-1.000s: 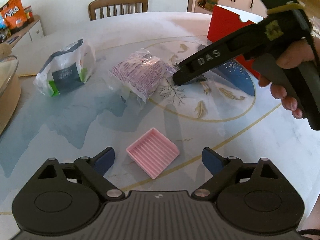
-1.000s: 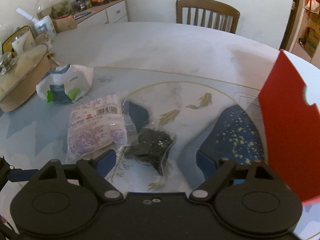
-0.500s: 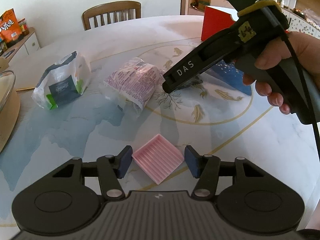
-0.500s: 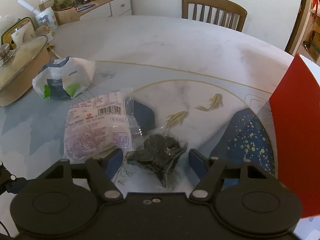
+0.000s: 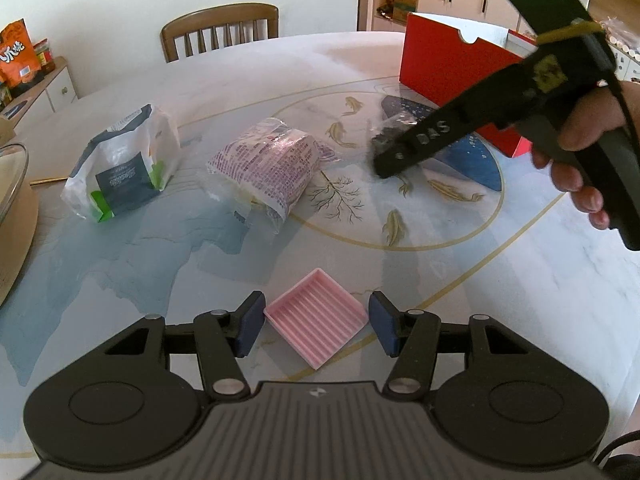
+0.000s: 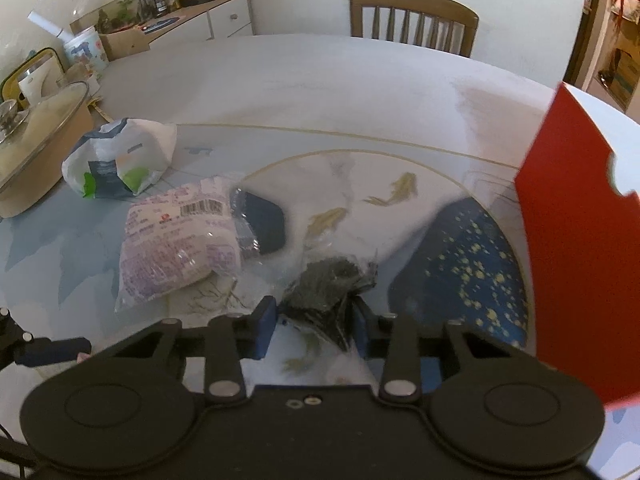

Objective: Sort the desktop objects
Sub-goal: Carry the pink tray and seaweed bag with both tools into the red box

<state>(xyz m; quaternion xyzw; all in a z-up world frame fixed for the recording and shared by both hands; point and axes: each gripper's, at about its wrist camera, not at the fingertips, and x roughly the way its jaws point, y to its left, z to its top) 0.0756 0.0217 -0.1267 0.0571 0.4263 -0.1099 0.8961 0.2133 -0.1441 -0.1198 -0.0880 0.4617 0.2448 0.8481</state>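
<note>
Desktop objects spread over a round marble table [image 5: 540, 280] with a koi pattern. Left wrist view, left to right: white and navy snack bag [image 5: 120, 168] far left, lying on its side; purple-printed clear packet [image 5: 272, 168] just right of it, apart from it; pink ridged tray [image 5: 316, 320] near the bottom edge, flat on the table, sitting between the left gripper [image 5: 316, 322] pads. Left jaws half spread around the tray; pads look right at its corners, can't tell if they actually press. Further right, the right gripper [image 5: 384, 160] in a hand [image 5: 580, 160] angles down at a dark-filled clear bag [image 5: 388, 130]. Red open box [image 5: 448, 68] stands behind it at far right

Right wrist view, left to right: tan lidded pot [image 6: 36, 148] at the left edge, the snack bag [image 6: 120, 156] beside it, purple packet [image 6: 180, 240] overlapping a dark blue patch of the pattern. Dark bag [image 6: 324, 284] sits between the right gripper [image 6: 312, 324] pads; jaws closing, right pad already against the plastic, bag bunched up. Red box wall [image 6: 580, 248] at the right edge, near the gripper
</note>
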